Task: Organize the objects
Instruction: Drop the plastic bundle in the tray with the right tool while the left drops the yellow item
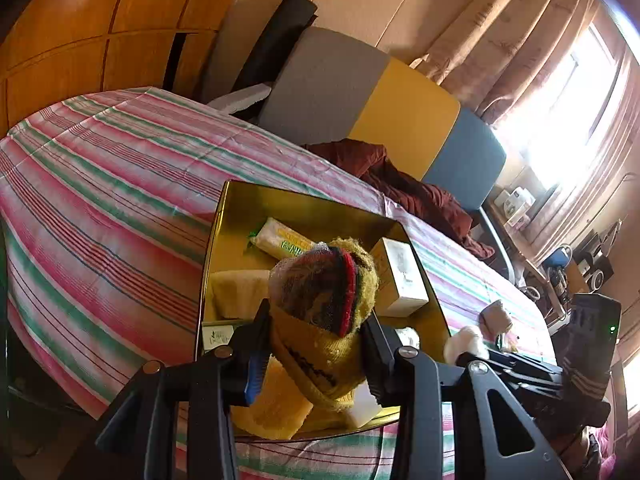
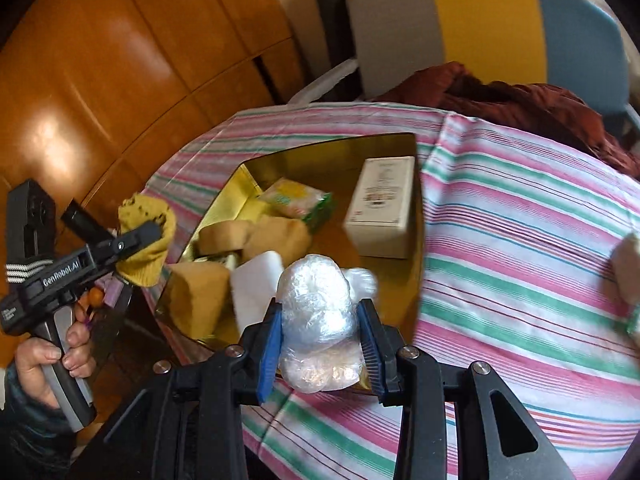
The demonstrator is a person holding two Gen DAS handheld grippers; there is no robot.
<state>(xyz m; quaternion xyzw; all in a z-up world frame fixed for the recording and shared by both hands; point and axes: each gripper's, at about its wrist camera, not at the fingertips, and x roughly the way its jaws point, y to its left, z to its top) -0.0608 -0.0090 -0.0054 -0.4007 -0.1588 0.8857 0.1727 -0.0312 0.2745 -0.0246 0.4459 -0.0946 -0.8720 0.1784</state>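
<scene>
Grippers both grip: left gripper clamps a knitted sock, long axis pointing away over the gold tin; right gripper pinches an upright plastic-wrapped bundle.

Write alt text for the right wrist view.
The right gripper clamps a clear plastic bag above the near edge of a gold tin on a striped tablecloth. At left, the left gripper holds a yellow sock.

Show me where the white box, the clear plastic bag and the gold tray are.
white box [image 2: 380, 200], right wrist view, on its printed top face.
clear plastic bag [image 2: 318, 312], right wrist view, on its bulging middle.
gold tray [image 2: 320, 152], right wrist view, on its far wall.
</scene>
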